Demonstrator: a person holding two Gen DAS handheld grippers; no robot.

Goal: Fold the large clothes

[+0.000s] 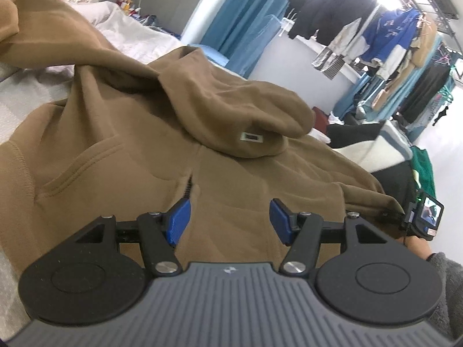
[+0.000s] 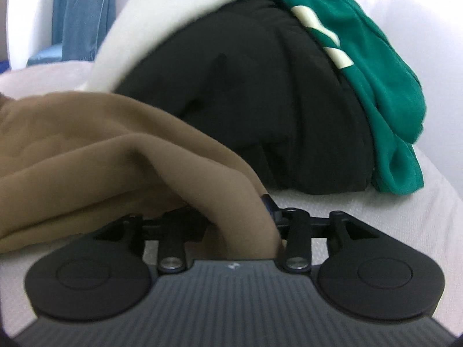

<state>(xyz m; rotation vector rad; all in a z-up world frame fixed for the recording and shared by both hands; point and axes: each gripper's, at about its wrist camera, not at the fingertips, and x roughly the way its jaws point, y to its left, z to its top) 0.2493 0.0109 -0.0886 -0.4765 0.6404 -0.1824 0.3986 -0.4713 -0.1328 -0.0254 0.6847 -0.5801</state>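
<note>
A brown zip hoodie (image 1: 121,133) lies spread on the bed, hood (image 1: 246,110) flopped over the chest, a sleeve folded across at top left. My left gripper (image 1: 230,219) is open and empty just above the hoodie's lower front, blue pads (image 1: 179,221) either side of the zip. My right gripper (image 2: 240,225) is shut on the hoodie's edge (image 2: 115,156); brown cloth drapes over its fingers and hides them. The right gripper also shows at the hoodie's right edge in the left wrist view (image 1: 422,217).
A pile of a black garment (image 2: 260,101), a green one (image 2: 376,66) and a white fleece (image 2: 162,23) sits on the white bed (image 2: 405,217) just beyond the right gripper. Clothes hang on a rack (image 1: 390,37) by blue curtains (image 1: 240,29) across the room.
</note>
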